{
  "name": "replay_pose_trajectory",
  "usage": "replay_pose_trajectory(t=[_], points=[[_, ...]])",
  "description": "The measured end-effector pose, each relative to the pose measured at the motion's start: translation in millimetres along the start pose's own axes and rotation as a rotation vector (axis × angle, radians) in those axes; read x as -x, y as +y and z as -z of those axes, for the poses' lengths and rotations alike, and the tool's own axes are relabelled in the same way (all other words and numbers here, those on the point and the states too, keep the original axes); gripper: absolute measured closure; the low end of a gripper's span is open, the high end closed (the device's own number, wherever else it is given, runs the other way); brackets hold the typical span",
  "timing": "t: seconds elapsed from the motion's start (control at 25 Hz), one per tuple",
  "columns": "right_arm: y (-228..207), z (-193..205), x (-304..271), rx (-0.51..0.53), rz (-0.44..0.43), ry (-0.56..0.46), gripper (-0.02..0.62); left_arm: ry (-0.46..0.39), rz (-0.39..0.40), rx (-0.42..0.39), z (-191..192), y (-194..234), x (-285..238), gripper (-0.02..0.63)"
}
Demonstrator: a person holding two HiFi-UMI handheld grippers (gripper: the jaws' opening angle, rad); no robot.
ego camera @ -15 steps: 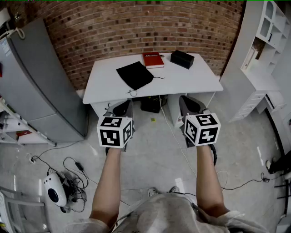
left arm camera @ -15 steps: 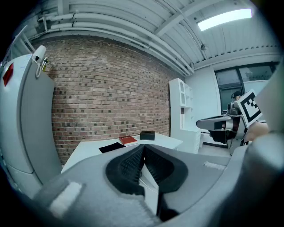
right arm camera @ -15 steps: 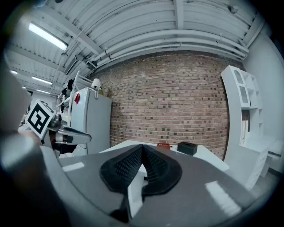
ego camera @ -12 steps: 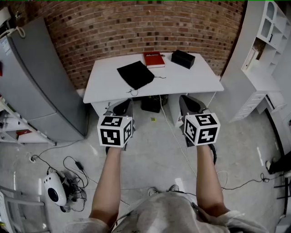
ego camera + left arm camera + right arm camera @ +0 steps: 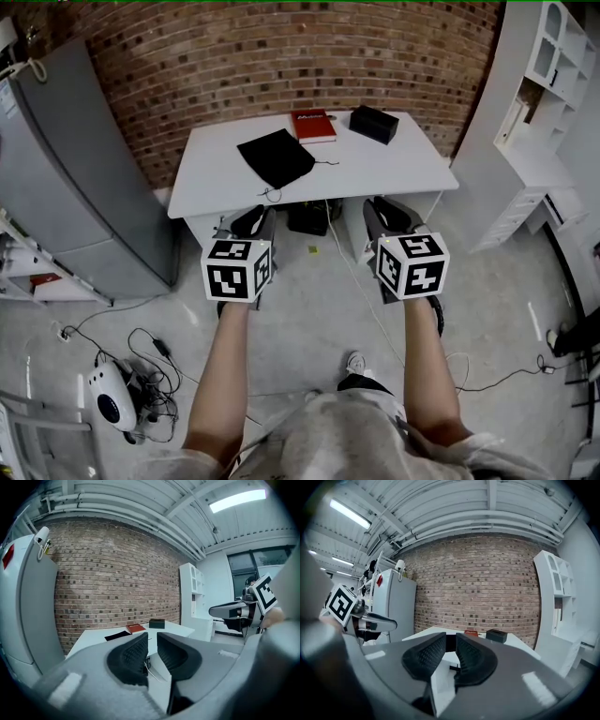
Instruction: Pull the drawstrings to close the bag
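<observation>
A black drawstring bag (image 5: 275, 157) lies flat on the white table (image 5: 394, 169), left of the middle; one thin cord (image 5: 324, 161) trails right and another loops at the front edge (image 5: 272, 194). I stand well back from the table. My left gripper (image 5: 246, 222) and right gripper (image 5: 389, 214) are held side by side over the floor, pointing at the table and short of its front edge. In the left gripper view, the left gripper (image 5: 152, 637) shows a narrow gap with nothing in it, with the bag (image 5: 117, 635) far beyond. The right gripper (image 5: 451, 637) looks the same.
A red book (image 5: 313, 125) and a black box (image 5: 374, 123) lie at the table's back. A grey refrigerator (image 5: 66, 159) stands left and white shelving (image 5: 544, 84) right. Cables (image 5: 150, 356) and a white device (image 5: 111, 398) lie on the floor, and dark items (image 5: 309, 214) sit under the table.
One foot has stepped forward on the floor below me and the view has shifted a little. Both grippers keep the same pose and the same narrow gap.
</observation>
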State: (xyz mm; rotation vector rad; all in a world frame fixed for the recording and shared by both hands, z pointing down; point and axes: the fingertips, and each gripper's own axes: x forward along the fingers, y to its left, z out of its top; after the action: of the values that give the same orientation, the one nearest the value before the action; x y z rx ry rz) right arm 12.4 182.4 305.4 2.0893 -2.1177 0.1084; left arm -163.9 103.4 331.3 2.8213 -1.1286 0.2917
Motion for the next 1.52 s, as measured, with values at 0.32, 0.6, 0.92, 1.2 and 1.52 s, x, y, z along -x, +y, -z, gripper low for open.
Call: replay_pose_trajectory(t=[0.32,0.6,0.92,1.2,1.52], points=[[-12,0,-13,-0.022,0.002,-0.011,0.48,-0.003,-0.004,-0.008,-4,3,-20,0.503],[-29,3,-36,-0.041,-0.02,-0.001,0.422,0.014,-0.014,-0.013,-10,5,-49,0.454],[-63,12,-86,-0.042,-0.075,0.016,0.373,0.017,-0.087,0.01,-12,24,-97,0.409],[-103,10,-149,-0.028,-0.169,0.038,0.334,0.026,-0.172,0.031,-22,41,-155,0.394],[-144,10,-226,-0.006,-0.269,0.066,0.322,0.032,-0.28,0.062,-33,65,-217,0.393]])
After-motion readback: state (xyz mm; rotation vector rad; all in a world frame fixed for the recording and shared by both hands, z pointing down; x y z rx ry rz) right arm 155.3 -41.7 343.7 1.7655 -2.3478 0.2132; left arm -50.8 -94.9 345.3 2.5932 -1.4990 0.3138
